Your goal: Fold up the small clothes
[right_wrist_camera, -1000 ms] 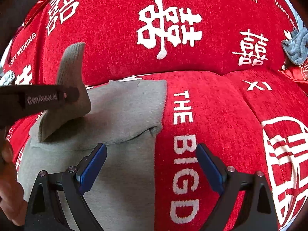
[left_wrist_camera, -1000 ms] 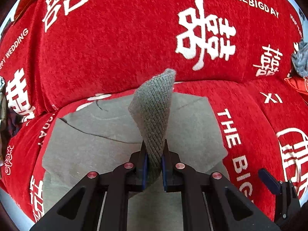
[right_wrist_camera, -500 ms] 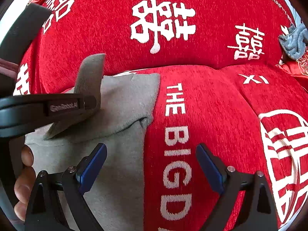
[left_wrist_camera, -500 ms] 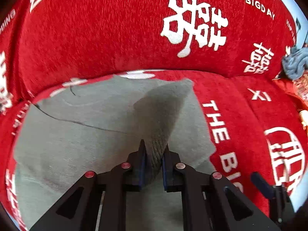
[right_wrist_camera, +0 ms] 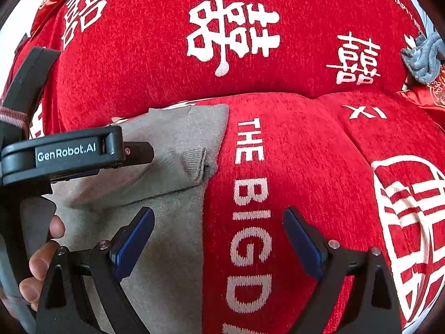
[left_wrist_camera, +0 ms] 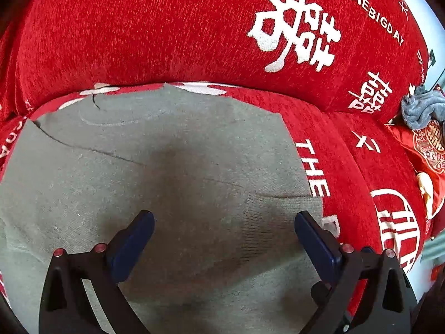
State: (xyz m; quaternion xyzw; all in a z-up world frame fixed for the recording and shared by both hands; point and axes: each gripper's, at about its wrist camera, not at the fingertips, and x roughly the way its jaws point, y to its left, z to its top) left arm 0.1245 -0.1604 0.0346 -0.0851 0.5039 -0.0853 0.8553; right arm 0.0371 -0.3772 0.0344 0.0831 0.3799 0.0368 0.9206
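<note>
Grey knitted sweater (left_wrist_camera: 172,172) lies flat on your red printed sofa cushion (right_wrist_camera: 306,181), ribbed cuff (left_wrist_camera: 278,217) folded inward at four o'clock, so your left gripper (left_wrist_camera: 222,239) and right gripper (right_wrist_camera: 219,233) both hover spread wide, empty.

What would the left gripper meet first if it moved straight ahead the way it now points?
Probably the grey garment lying flat on the red sofa: the open left gripper points onto it. Depth is unclear.
</note>
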